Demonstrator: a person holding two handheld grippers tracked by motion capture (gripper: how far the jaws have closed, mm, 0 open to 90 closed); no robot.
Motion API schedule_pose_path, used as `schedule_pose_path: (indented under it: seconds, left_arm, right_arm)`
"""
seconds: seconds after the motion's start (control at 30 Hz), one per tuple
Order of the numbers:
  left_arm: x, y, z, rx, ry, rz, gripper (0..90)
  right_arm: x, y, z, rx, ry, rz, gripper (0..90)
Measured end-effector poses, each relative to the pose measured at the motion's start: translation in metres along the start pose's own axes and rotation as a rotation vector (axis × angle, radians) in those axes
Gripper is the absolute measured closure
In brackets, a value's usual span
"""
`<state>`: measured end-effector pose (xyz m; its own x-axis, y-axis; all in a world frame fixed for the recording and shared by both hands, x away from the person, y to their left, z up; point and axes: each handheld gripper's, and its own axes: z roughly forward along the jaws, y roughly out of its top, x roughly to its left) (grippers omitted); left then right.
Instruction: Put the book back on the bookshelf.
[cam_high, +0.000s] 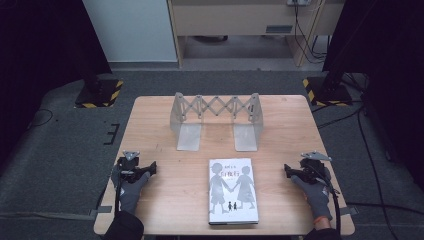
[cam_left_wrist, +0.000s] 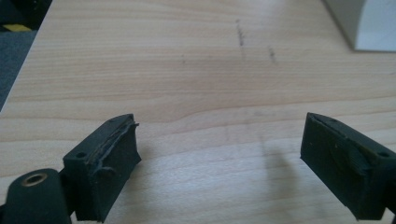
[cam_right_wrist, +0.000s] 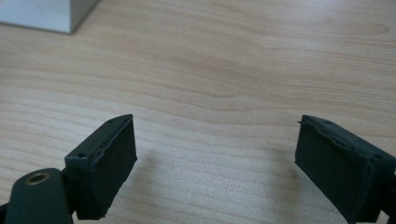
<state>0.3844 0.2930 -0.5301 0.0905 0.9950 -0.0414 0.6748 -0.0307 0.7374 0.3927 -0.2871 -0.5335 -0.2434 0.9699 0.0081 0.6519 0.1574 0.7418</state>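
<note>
Wooden table (cam_high: 165, 200) carries your book (cam_high: 233, 191) flat, nearside of the metal bookend rack (cam_high: 216, 120), long axis pointing toward it. Your left gripper (cam_high: 145, 168) and right gripper (cam_high: 290, 170) flank the book, roughly equally near, jaws spread, empty.

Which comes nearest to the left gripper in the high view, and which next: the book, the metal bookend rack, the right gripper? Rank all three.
Measured from the left gripper:
1. Book, lying flat at the table's near middle.
2. Metal bookend rack, standing toward the far middle.
3. Right gripper, at the table's right edge.
</note>
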Motion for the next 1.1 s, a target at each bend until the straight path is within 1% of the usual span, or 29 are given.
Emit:
schedule_pose_path:
  seconds: [0.03,0.07,0.1,0.13,0.17,0.2,0.23,0.27,0.3,0.33,0.43,0.53,0.57,0.6,0.67,0.7,0.83,0.9,0.93,0.97,1.0,1.07,1.1]
  left_arm:
    - [-0.003,0.001,-0.003,-0.01,-0.008,0.0,11.1]
    - [-0.006,0.001,-0.005,-0.016,-0.018,0.004,11.6]
    - [-0.006,0.001,-0.005,-0.016,-0.018,0.004,11.6]
    - [-0.013,0.002,-0.009,-0.027,-0.034,0.019,11.5]
    - [-0.017,0.003,-0.011,-0.033,-0.038,0.024,11.5]
    - [-0.017,0.003,-0.011,-0.033,-0.038,0.024,11.6]
    - [-0.02,0.003,-0.014,-0.042,-0.055,0.021,11.6]
    - [-0.023,0.004,-0.016,-0.045,-0.072,0.02,11.6]
    - [-0.029,0.003,-0.019,-0.051,-0.088,0.022,11.6]
    - [-0.03,0.003,-0.02,-0.051,-0.093,0.025,11.7]
    - [-0.036,0.003,-0.024,-0.064,-0.108,0.022,12.0]
    - [-0.039,0.003,-0.028,-0.074,-0.133,0.007,12.3]
    - [-0.039,0.003,-0.028,-0.074,-0.133,0.007,12.3]
    - [-0.041,0.002,-0.029,-0.077,-0.136,0.007,12.4]
    - [-0.046,0.002,-0.032,-0.081,-0.152,0.005,12.6]
    - [-0.048,0.002,-0.033,-0.087,-0.156,0.012,12.5]
    - [-0.054,0.002,-0.036,-0.103,-0.173,0.02,12.6]
    - [-0.055,0.002,-0.036,-0.102,-0.18,0.02,12.8]
    - [-0.059,0.001,-0.036,-0.1,-0.193,0.023,12.9]
    - [-0.059,0.001,-0.036,-0.1,-0.193,0.023,12.9]
    - [-0.063,0.001,-0.037,-0.1,-0.205,0.028,13.0]
    - [-0.067,0.001,-0.037,-0.102,-0.216,0.033,13.0]
    - [-0.067,0.001,-0.037,-0.102,-0.216,0.033,13.0]
  right_arm:
    - [0.0,0.001,-0.002,-0.015,0.007,0.014,13.5]
    - [-0.001,0.002,-0.005,-0.026,0.015,0.016,13.8]
    - [-0.001,0.002,-0.005,-0.026,0.015,0.016,13.8]
    - [-0.001,0.004,-0.01,-0.054,0.036,0.04,15.2]
    - [-0.001,0.004,-0.011,-0.065,0.039,0.042,15.2]
    - [-0.001,0.004,-0.011,-0.065,0.039,0.042,15.2]
    - [0.0,0.005,-0.016,-0.083,0.051,0.051,15.7]
    - [0.0,0.005,-0.016,-0.083,0.051,0.051,15.7]
    - [0.002,0.006,-0.019,-0.093,0.067,0.058,16.0]
    - [0.003,0.006,-0.02,-0.101,0.074,0.068,16.2]
    - [0.007,0.008,-0.021,-0.108,0.086,0.064,16.5]
    - [0.01,0.009,-0.023,-0.115,0.1,0.058,16.9]
    - [0.01,0.009,-0.023,-0.115,0.1,0.058,16.9]
    - [0.014,0.01,-0.024,-0.121,0.113,0.052,17.2]
    - [0.017,0.01,-0.026,-0.12,0.12,0.046,17.2]
    - [0.019,0.01,-0.027,-0.118,0.127,0.048,17.2]
    - [0.027,0.011,-0.032,-0.139,0.151,0.051,17.2]
    - [0.03,0.011,-0.033,-0.14,0.165,0.052,16.7]
    - [0.033,0.012,-0.033,-0.144,0.172,0.049,16.7]
    - [0.033,0.012,-0.033,-0.144,0.172,0.049,16.7]
    - [0.038,0.012,-0.032,-0.137,0.183,0.042,16.6]
    - [0.042,0.013,-0.032,-0.134,0.199,0.042,16.5]
    - [0.042,0.013,-0.032,-0.134,0.199,0.042,16.5]
